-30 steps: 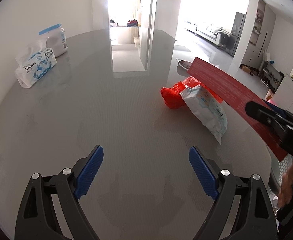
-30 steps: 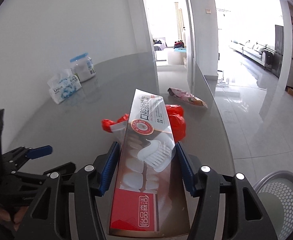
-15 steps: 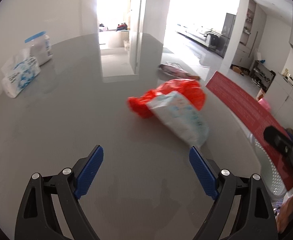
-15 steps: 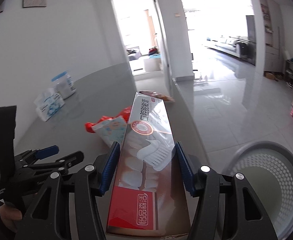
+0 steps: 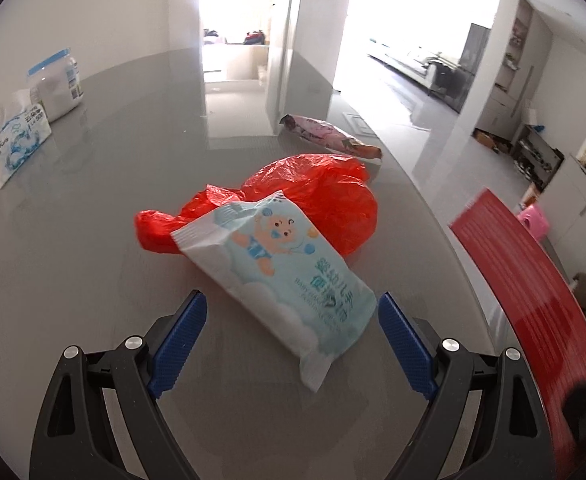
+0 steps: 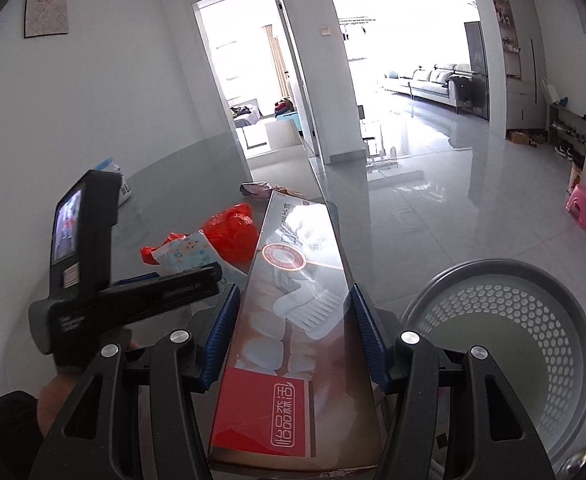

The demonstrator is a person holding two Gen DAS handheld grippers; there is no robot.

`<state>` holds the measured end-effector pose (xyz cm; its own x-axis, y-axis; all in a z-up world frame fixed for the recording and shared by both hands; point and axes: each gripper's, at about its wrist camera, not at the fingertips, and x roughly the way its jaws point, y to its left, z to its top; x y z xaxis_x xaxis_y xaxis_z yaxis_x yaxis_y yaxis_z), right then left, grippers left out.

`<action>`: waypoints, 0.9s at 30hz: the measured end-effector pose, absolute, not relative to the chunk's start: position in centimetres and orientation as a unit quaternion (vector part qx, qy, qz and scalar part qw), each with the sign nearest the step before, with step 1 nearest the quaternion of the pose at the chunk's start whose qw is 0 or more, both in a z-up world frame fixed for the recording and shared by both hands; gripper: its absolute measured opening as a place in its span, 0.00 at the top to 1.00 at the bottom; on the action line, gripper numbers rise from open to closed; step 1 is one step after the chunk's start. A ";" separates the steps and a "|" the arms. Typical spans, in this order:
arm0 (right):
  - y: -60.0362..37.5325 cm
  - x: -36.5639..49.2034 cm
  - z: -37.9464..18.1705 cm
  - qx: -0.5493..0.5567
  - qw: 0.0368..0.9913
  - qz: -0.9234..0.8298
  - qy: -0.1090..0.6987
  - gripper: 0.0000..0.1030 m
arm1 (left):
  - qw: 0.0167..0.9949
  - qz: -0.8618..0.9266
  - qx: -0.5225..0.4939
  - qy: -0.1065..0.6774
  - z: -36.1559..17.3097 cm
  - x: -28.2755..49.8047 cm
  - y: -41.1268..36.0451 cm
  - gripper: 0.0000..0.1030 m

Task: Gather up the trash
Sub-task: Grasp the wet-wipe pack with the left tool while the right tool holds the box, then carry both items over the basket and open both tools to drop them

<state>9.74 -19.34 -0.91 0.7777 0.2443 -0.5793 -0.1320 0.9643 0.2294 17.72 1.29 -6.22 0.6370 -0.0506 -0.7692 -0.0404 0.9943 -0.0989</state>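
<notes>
My right gripper (image 6: 293,328) is shut on a long red toothpaste box (image 6: 297,312), held over the table's right edge beside a grey perforated waste basket (image 6: 505,344) on the floor. The box also shows in the left wrist view (image 5: 533,300). My left gripper (image 5: 289,344) is open, its blue pads either side of the near end of a white baby-wipes pack (image 5: 285,276) that lies on a crumpled red plastic bag (image 5: 317,196). A pink snack wrapper (image 5: 329,136) lies further back near the table's edge.
On the grey glossy table (image 5: 93,240), a tissue pack (image 5: 13,144) and a white jar with a blue lid (image 5: 57,84) stand at the far left by the wall. A pink stool (image 6: 583,204) stands on the floor at right.
My left gripper has moved forward and right until the wipes pack lies between its pads. My right gripper has carried the toothpaste box to the right, bringing the waste basket into view.
</notes>
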 end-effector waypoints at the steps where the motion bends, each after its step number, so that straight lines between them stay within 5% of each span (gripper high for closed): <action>1: -19.6 9.7 -1.0 0.091 0.938 0.102 0.319 0.47 | 0.902 0.002 -0.054 0.428 -6.4 17.9 1.1 0.17; 3: -19.8 9.8 -1.0 0.093 0.937 0.103 0.320 0.47 | 0.899 0.010 -0.056 0.435 -6.8 18.5 1.0 0.22; 7: -20.0 9.6 -1.1 0.097 0.937 0.105 0.319 0.47 | 0.895 0.011 -0.060 0.442 -7.4 18.4 1.3 0.50; 12: -19.7 9.9 -1.1 0.098 0.936 0.105 0.321 0.47 | 0.900 0.004 -0.066 0.430 -7.0 16.8 2.8 0.67; 27: -19.7 8.1 -1.6 0.111 0.937 0.102 0.314 0.47 | 0.924 -0.039 0.004 0.380 -2.9 10.1 4.2 0.74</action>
<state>8.12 -19.73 -1.58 0.7817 0.2616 -0.5661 -0.1221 0.9544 0.2724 10.13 4.23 -2.85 0.7079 -0.0684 -0.7030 0.0750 0.9970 -0.0215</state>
